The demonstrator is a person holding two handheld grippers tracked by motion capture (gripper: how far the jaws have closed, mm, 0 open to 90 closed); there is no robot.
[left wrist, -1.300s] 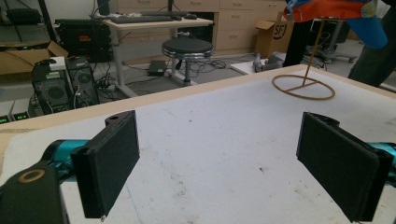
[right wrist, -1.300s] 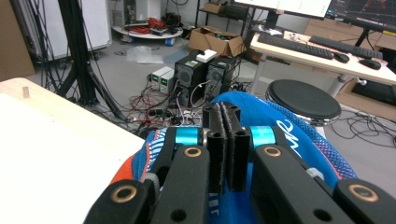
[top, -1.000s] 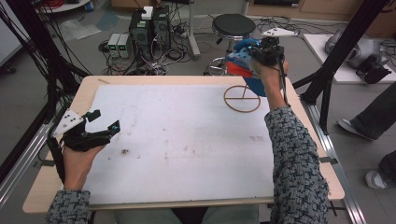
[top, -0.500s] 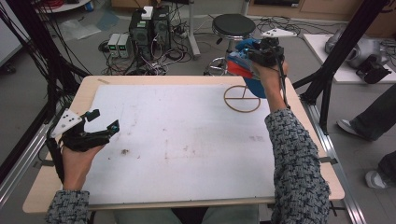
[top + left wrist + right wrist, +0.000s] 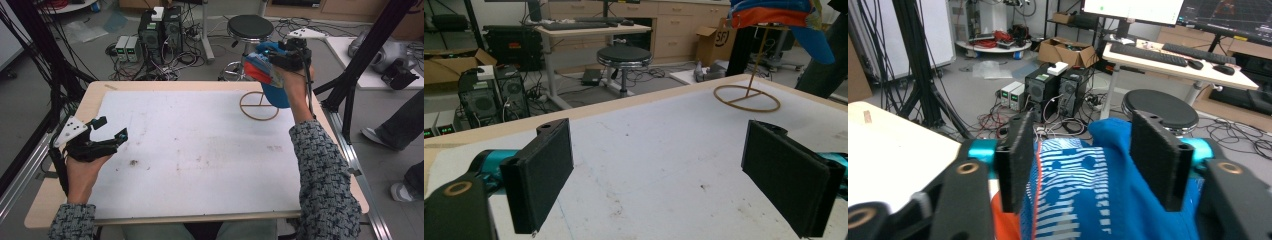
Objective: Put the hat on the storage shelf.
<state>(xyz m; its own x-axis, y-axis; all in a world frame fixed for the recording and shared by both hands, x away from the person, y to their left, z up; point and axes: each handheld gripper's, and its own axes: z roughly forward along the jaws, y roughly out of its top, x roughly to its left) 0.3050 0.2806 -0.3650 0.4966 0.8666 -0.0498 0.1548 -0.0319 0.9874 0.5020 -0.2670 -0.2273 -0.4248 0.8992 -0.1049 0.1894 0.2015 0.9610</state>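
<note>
The right gripper (image 5: 280,59) has just been opening its jaws; they now stand apart on either side of the blue cap (image 5: 1098,195), which sits on top of the wire stand (image 5: 259,106) at the table's (image 5: 165,86) far right. The left gripper (image 5: 111,129) is unmoved, jaws spread wide over the white mat (image 5: 200,150).

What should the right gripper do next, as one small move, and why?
Probably lift straight away from the cap. The right gripper has just been opening, the cap lies between its jaws, and it already sits on the stand.
</note>
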